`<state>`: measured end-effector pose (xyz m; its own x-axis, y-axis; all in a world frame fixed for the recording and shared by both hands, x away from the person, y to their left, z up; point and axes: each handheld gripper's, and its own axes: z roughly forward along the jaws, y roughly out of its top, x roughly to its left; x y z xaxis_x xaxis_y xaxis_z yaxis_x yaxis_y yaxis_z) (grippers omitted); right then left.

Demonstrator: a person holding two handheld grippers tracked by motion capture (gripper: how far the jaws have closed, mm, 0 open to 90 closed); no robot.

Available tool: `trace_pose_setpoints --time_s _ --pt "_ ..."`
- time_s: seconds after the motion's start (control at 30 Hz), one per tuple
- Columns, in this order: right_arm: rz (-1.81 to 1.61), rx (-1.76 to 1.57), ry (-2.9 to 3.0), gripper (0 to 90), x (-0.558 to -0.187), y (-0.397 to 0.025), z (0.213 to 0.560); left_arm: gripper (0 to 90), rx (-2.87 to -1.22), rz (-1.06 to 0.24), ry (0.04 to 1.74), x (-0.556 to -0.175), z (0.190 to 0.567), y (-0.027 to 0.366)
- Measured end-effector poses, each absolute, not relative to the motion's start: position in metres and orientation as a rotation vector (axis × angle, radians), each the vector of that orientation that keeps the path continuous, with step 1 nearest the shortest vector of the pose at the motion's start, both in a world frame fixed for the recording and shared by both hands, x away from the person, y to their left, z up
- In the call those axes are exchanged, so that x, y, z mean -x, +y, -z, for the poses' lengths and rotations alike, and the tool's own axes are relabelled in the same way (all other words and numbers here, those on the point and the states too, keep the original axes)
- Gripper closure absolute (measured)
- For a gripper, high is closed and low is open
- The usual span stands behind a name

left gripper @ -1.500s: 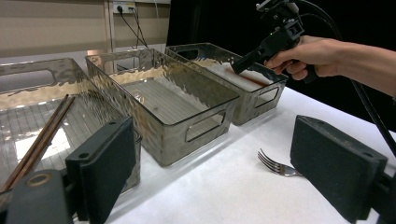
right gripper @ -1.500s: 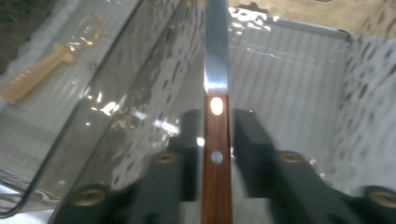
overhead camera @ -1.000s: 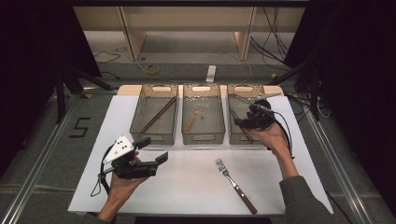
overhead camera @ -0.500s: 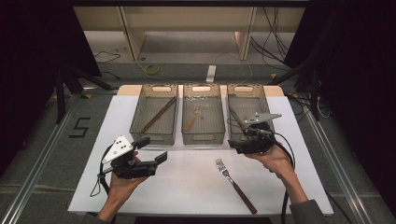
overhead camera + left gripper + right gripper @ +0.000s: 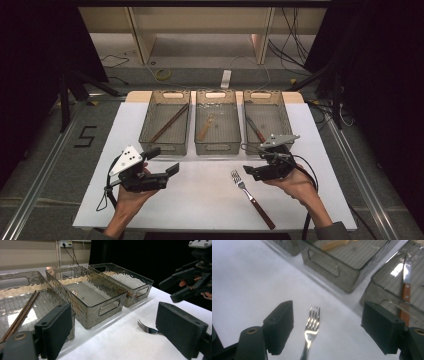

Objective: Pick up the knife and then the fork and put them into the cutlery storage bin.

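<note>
A fork with a reddish-brown handle (image 5: 250, 197) lies on the white table, tines toward the bins. My right gripper (image 5: 248, 165) hovers open just right of the tines. In the right gripper view the fork's tines (image 5: 312, 325) lie between its open jaws (image 5: 331, 326), nearer the left one. My left gripper (image 5: 164, 160) is held open above the table's front left with nothing between its jaws (image 5: 117, 335); from it I see the fork (image 5: 147, 328) and the right gripper (image 5: 175, 287) beyond.
Three clear bins stand in a row at the back. The left bin (image 5: 150, 127) holds chopsticks (image 5: 169, 122), the middle bin (image 5: 200, 145) a light wooden utensil (image 5: 206, 129), the right bin (image 5: 282, 117) a wood-handled knife (image 5: 256, 130). White table (image 5: 200, 210) lies between the grippers.
My right gripper has drawn back from over the right bin, toward the person and leftward, down to the fork's tines. The left gripper has stayed put.
</note>
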<state>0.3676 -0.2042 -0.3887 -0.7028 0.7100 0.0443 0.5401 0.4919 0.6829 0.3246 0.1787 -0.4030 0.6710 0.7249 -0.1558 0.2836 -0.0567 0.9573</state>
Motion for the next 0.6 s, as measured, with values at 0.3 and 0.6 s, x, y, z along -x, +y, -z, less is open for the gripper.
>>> trace_pose_setpoints --time_s 0.3,0.6 --pt "-0.957 -1.031 2.558 24.4 -0.356 -0.196 0.397 13.3 -1.635 -0.441 0.837 -0.324 0.403 0.180" --pt "-0.848 -1.016 2.625 24.3 -0.344 -0.198 0.410 13.3 -1.631 -0.446 0.837 -0.324 0.402 0.180"
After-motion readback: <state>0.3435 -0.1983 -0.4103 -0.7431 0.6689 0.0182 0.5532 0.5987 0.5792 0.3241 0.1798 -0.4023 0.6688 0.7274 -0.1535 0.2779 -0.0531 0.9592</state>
